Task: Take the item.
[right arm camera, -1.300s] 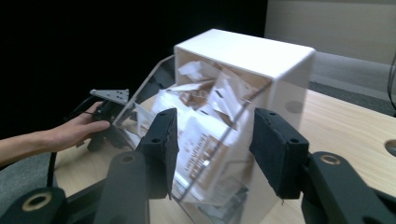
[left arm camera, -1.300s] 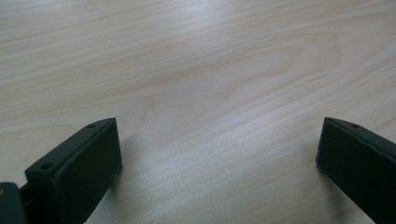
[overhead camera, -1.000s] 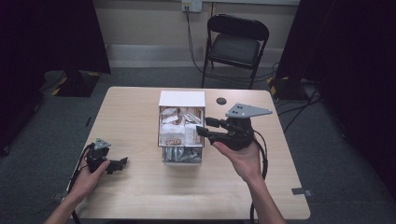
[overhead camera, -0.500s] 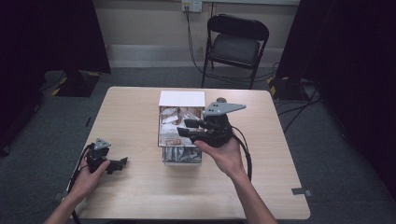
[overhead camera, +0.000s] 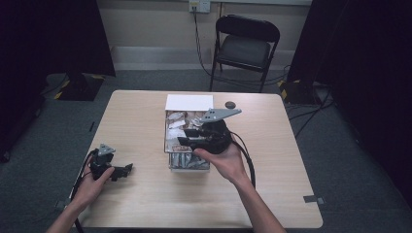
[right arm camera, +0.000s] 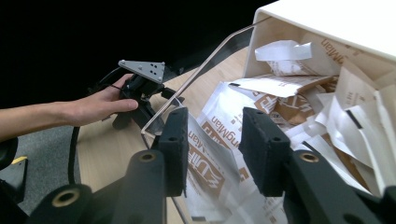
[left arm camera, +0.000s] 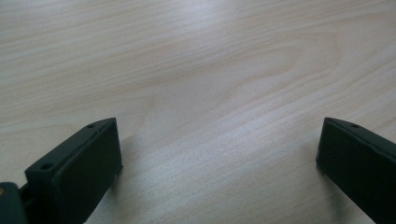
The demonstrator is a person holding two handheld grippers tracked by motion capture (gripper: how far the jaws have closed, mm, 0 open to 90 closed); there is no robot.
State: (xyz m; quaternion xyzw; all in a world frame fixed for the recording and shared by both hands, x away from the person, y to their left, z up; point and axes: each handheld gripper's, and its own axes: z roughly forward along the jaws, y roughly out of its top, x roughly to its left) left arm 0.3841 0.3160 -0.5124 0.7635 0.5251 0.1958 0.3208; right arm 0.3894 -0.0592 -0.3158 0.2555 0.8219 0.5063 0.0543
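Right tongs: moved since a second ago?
Yes. The right tongs shifted left, from the clear box's right edge to over its packets, jaws closing.

Pale matt wood-grain table (left arm camera: pixel 196 70), clear glossy plastic box (right arm camera: pixel 205 60) with white matt lid (overhead camera: pixel 189 102), crinkled glossy white-and-brown packets (right arm camera: pixel 219 135), matt black gripper pads (right arm camera: pixel 261 149).

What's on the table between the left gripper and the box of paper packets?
Nothing: in the high view, only bare table lies between the left gripper and the clear box.
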